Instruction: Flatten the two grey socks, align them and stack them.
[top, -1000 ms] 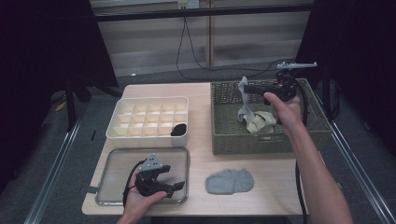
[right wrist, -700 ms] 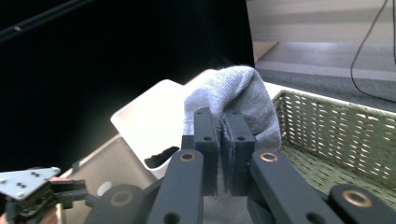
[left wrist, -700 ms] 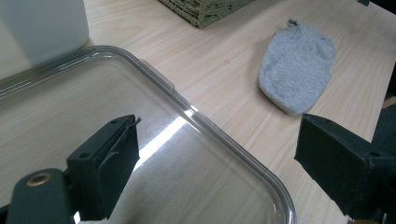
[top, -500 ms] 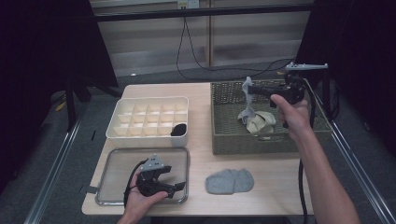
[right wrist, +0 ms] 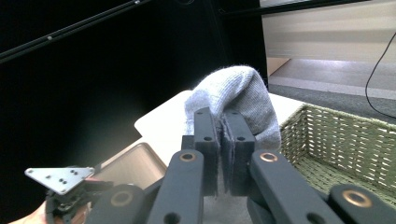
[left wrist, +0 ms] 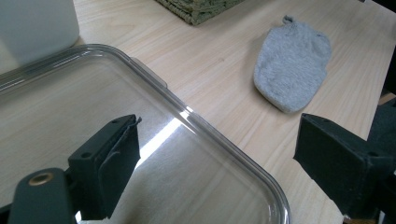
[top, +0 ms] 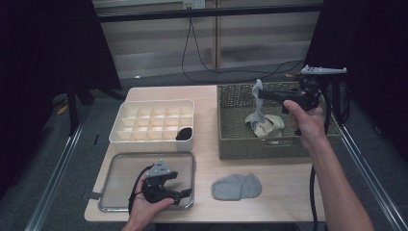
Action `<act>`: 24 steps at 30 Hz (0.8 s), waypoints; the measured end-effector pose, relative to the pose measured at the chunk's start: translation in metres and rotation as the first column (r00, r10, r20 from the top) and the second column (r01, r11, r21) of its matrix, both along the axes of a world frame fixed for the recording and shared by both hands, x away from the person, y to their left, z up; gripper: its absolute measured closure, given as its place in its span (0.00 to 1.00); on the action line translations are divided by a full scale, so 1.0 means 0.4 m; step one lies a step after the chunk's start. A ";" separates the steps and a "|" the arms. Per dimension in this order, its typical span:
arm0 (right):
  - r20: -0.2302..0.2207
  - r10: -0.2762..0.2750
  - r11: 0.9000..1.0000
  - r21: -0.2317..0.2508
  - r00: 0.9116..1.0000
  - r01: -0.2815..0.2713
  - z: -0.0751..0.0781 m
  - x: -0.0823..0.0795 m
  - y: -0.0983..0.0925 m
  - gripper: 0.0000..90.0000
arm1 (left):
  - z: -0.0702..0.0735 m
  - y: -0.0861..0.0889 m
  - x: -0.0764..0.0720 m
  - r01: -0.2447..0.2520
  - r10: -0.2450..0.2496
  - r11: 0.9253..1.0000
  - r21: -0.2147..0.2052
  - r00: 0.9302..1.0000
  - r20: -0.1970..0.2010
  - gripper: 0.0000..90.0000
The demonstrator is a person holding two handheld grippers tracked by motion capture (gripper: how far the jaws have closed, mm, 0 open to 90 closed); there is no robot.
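My right gripper (top: pixel 263 94) hangs over the woven basket (top: pixel 240 144), shut on a grey sock (top: pixel 258 106) that dangles from its jaws. In the right gripper view the sock (right wrist: pixel 243 88) bulges above the closed gripper (right wrist: pixel 220 135). Beige socks (top: pixel 267 126) lie in the basket under it. A second grey sock (top: pixel 236 186) lies flat on the table in front of the basket. My left gripper (top: pixel 182 185) rests open on the clear tray (top: pixel 120 166). In its own view the gripper (left wrist: pixel 224 163) spans the tray's rim (left wrist: pixel 187 116), and the flat grey sock (left wrist: pixel 292 65) lies beyond.
A white divided box (top: pixel 154 110) stands behind the tray, with a black sock (top: pixel 184 133) in its front right compartment. Cables trail over the floor behind the table. Bare wood (top: pixel 207 159) lies between the tray, the basket and the flat sock.
My right gripper has moved to the right and a little up with the grey sock in it. The left gripper has stayed put on the tray.
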State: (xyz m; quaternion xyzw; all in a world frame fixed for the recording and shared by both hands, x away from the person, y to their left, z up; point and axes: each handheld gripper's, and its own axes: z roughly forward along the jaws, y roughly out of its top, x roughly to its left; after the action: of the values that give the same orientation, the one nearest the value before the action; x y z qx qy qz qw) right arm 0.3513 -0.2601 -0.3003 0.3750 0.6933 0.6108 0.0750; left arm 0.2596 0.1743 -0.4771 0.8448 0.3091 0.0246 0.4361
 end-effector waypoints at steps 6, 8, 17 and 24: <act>0.024 0.016 1.000 0.012 1.000 -0.016 0.023 -0.044 -0.014 0.96 | -0.002 -0.009 0.001 0.012 -0.012 1.000 0.009 1.000 -0.003 0.16; 0.029 0.013 1.000 0.008 0.999 -0.013 0.026 -0.058 -0.017 0.96 | -0.002 -0.010 0.001 0.013 -0.012 1.000 0.009 1.000 -0.004 0.17; 0.042 0.030 1.000 0.006 0.999 -0.031 0.033 -0.133 -0.018 0.96 | 0.001 -0.022 -0.008 0.031 -0.031 1.000 -0.006 0.999 0.010 0.24; 0.023 0.039 0.999 -0.015 0.999 -0.039 0.000 -0.204 -0.019 0.96 | 0.011 -0.023 -0.019 0.029 -0.029 0.999 -0.044 1.000 0.012 0.26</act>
State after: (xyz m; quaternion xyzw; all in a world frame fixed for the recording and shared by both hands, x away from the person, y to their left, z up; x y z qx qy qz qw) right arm 0.2699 -0.2677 -0.3004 0.3537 0.7042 0.6112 0.0738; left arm 0.2520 0.1650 -0.4727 0.8391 0.2949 0.0162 0.4567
